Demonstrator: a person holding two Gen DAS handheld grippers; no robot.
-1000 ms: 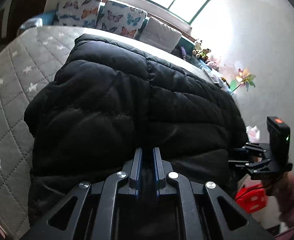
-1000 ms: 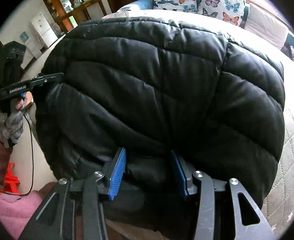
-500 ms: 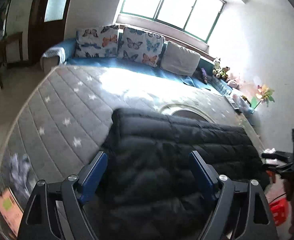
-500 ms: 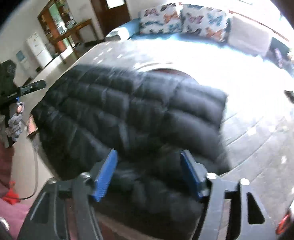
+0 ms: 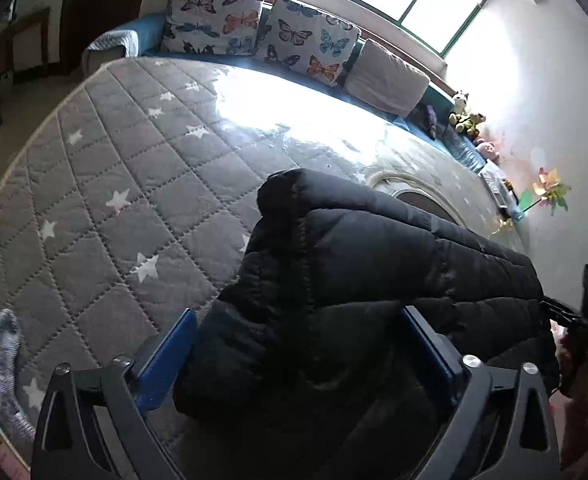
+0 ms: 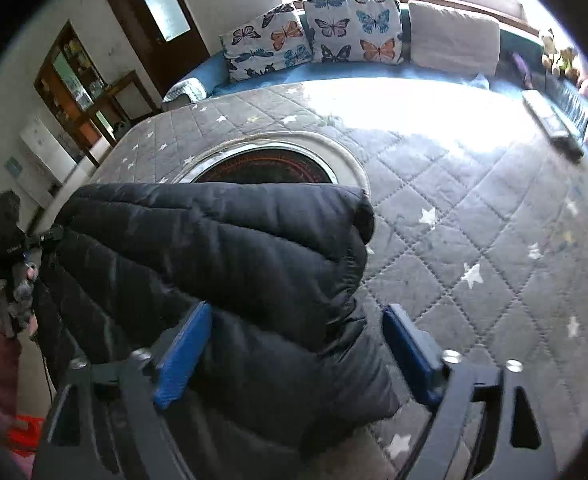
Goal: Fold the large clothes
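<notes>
Puffiness is the main hazard: the black down jacket [image 5: 374, 288] lies folded into a thick band along the near edge of the quilted grey mattress [image 5: 106, 184], and both tools are letting it go. The left gripper [image 5: 298, 356] has its jaws opening, blue pads wide apart with the jacket's end between them but not pinched; the right gripper [image 6: 294, 352] is likewise opening over the other end, pads clear of the fabric. With nothing pressing it down, the padded top layer could spring back and unfold. In the right wrist view the jacket's lower part at 6 o'clock looks to hang over the mattress edge, so it might slide off. Pads pulling away could also snag the fabric and drag it askew. A round inset [image 6: 262, 160] sits at 12 o'clock just beyond the jacket
</notes>
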